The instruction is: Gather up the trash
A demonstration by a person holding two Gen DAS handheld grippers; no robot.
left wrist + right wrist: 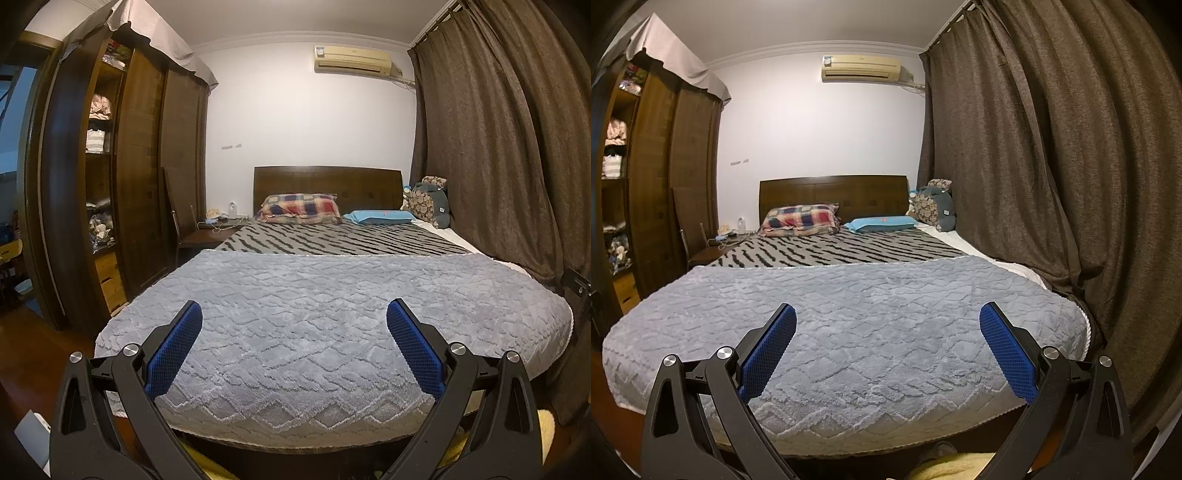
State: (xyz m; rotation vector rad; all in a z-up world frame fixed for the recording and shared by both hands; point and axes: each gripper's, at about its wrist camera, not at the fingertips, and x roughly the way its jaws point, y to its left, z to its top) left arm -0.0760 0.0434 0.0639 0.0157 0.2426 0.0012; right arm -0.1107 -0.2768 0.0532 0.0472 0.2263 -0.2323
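I see a bed (314, 332) filling the centre of both views, its grey blanket (849, 325) bare; I cannot spot any trash. Brown curtains (1052, 166) hang at right, a wardrobe (140, 166) at left. My left gripper (294, 314) and right gripper (887, 315) hold their jaws wide apart, empty, at lower frame.

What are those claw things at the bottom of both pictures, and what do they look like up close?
They are two matching handheld grippers. The left gripper and the right gripper each have two black, angular plastic arms with teardrop cut-outs and round silver bolts at the joints. Each finger ends in a long blue pad with a fine gridded texture. No cables, markings, hands or sleeves show.
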